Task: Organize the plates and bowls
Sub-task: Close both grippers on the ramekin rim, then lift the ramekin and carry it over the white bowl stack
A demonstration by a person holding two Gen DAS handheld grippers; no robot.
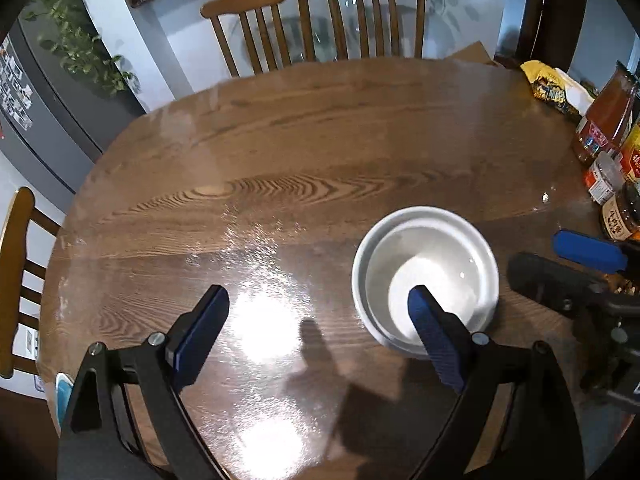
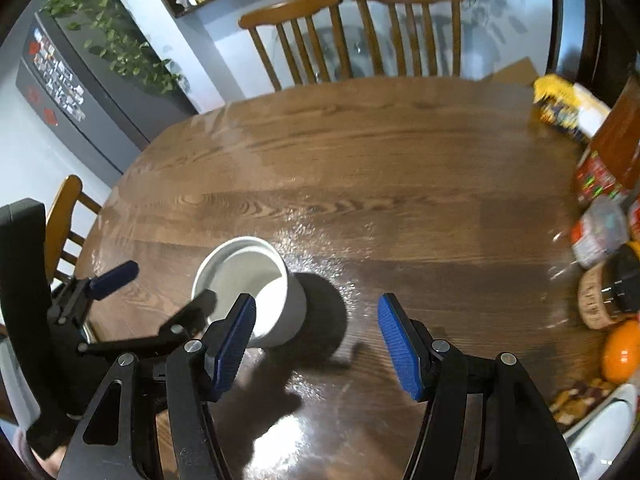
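Observation:
A deep white bowl [image 1: 426, 276] [image 2: 248, 284] stands upright and empty on the brown wooden table [image 1: 280, 152] [image 2: 400, 168]. My left gripper [image 1: 316, 320] [image 2: 164, 286] is open wide and straddles the bowl's near-left wall. Its right finger [image 1: 434, 336] reaches down inside the bowl; the other stays outside over bare wood. The pads do not press on the wall. My right gripper [image 2: 316, 340] [image 1: 536, 254] hangs open just right of the bowl with only table between its fingers. Its left finger [image 2: 234, 344] is close to the bowl's near side.
Jars, a bottle [image 1: 608, 116], a yellow packet [image 2: 560, 108] and an orange [image 2: 622, 350] crowd the table's right edge. Two wooden chairs [image 1: 316, 20] stand at the far side and another chair [image 1: 20, 264] at the left. Behind are a fridge [image 2: 68, 92] and a plant.

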